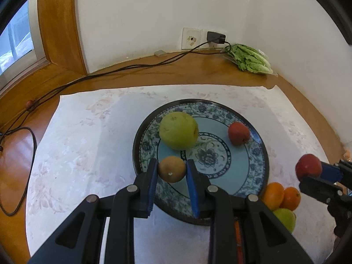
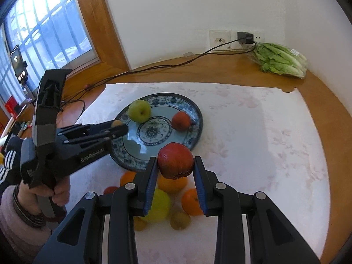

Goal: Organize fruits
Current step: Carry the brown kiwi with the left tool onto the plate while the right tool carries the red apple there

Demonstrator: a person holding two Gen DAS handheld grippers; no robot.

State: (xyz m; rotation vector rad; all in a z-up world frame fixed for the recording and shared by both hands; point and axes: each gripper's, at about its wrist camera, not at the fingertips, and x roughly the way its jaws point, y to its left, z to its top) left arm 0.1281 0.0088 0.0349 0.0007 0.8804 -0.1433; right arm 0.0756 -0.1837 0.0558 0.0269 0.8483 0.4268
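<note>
Jaws of my left gripper (image 1: 172, 169) clamp a small brownish fruit (image 1: 172, 168) above the near rim of the blue patterned plate (image 1: 253, 154), while my right gripper (image 2: 176, 165) pinches a red apple (image 2: 175, 161) in the air just off the plate's near edge. On the plate sit a green apple (image 1: 178, 130) and a second red fruit (image 1: 238, 133), well apart. Beside the plate, on the pale floral cloth (image 1: 88, 143) covering the wooden bench (image 1: 198, 70), a cluster of oranges (image 1: 281, 195), a yellow-green fruit (image 2: 159, 204) and another brownish one (image 2: 180, 220) waits. A bagged lettuce (image 1: 250, 59) lies at the wall by a plugged-in charger (image 1: 216, 37).
</note>
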